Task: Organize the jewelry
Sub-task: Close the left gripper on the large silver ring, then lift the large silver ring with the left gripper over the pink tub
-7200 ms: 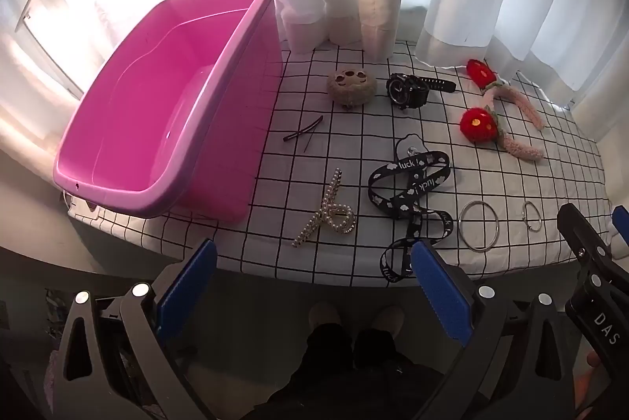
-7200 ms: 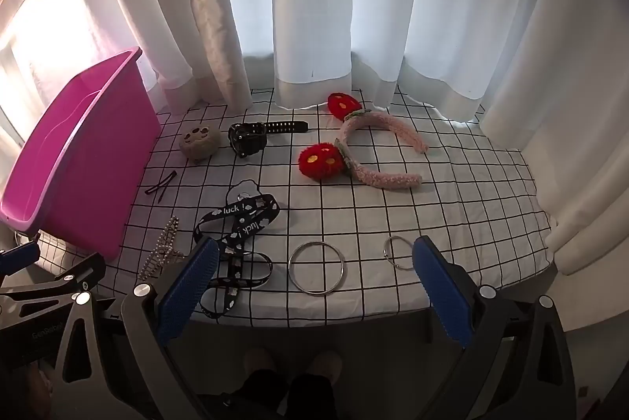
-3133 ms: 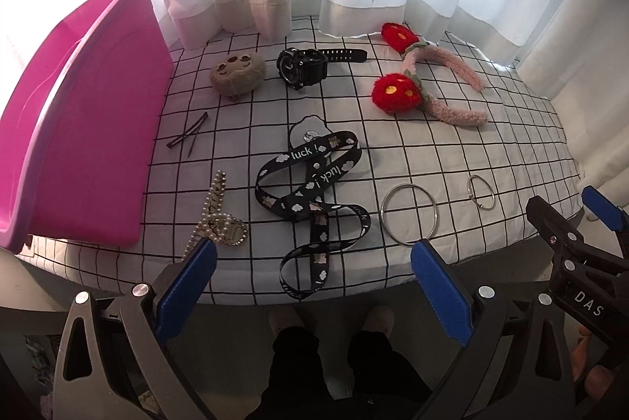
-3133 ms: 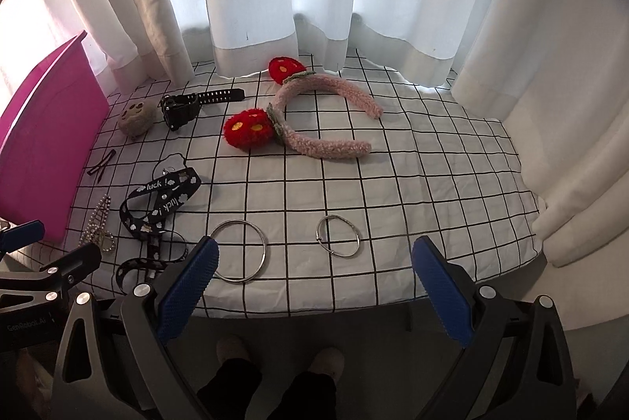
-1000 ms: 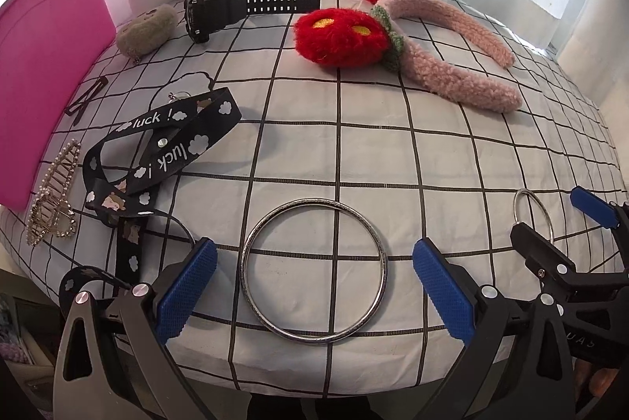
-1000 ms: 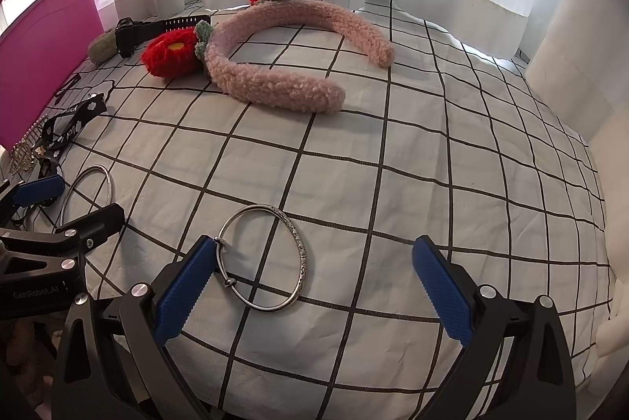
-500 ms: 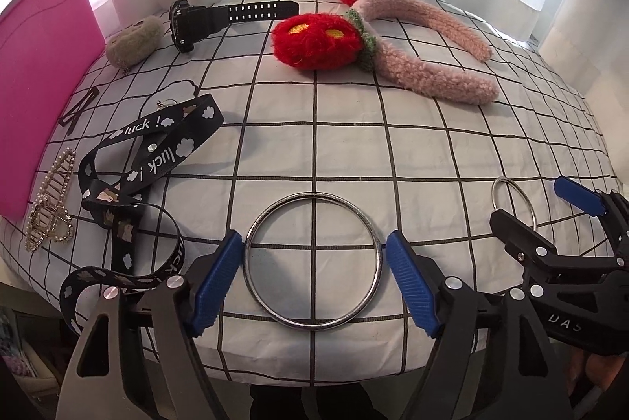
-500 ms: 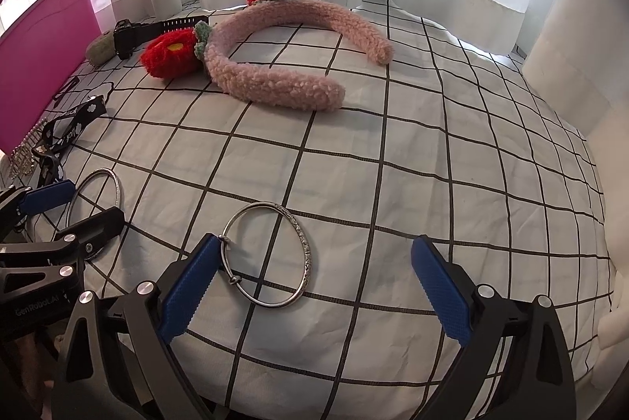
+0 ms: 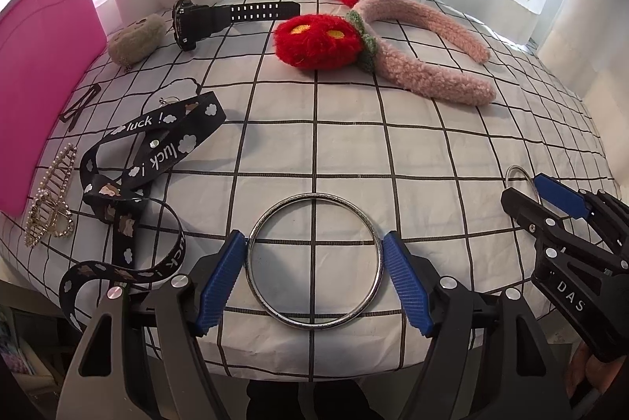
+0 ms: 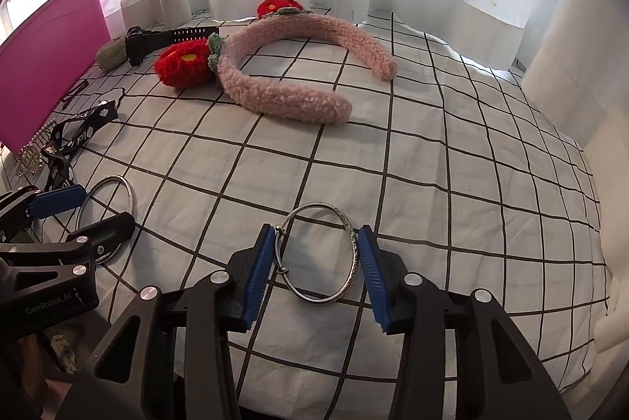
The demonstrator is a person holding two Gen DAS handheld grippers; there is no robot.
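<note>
A large silver bangle (image 9: 314, 196) lies flat on the checked cloth (image 9: 432, 164) near the front edge. My left gripper (image 9: 313, 239) is shut on it, one blue pad against each side. Further right lies a small silver bangle (image 10: 314, 299) with a knot on its rim. The jaws of my right gripper (image 10: 315, 231) are closing, and both pads touch the sides of this bangle. In the left wrist view the right gripper (image 9: 550, 200) shows at the right edge. The left gripper (image 10: 102, 210) appears at the left of the right wrist view.
A pink bin (image 9: 35, 74) stands at the left. On the cloth lie a black watch (image 9: 220, 17), a pink fuzzy headband (image 9: 424, 54) with red flowers, a black lanyard (image 9: 157, 149), a pearl hair clip (image 9: 51, 200), a beige fuzzy clip (image 9: 135, 35) and black hairpins (image 9: 80, 105). White curtains hang behind.
Both grippers stood wide open around their bangles a second ago. The left jaws came in onto the large bangle first, and the right jaws have now come in onto the small one.
</note>
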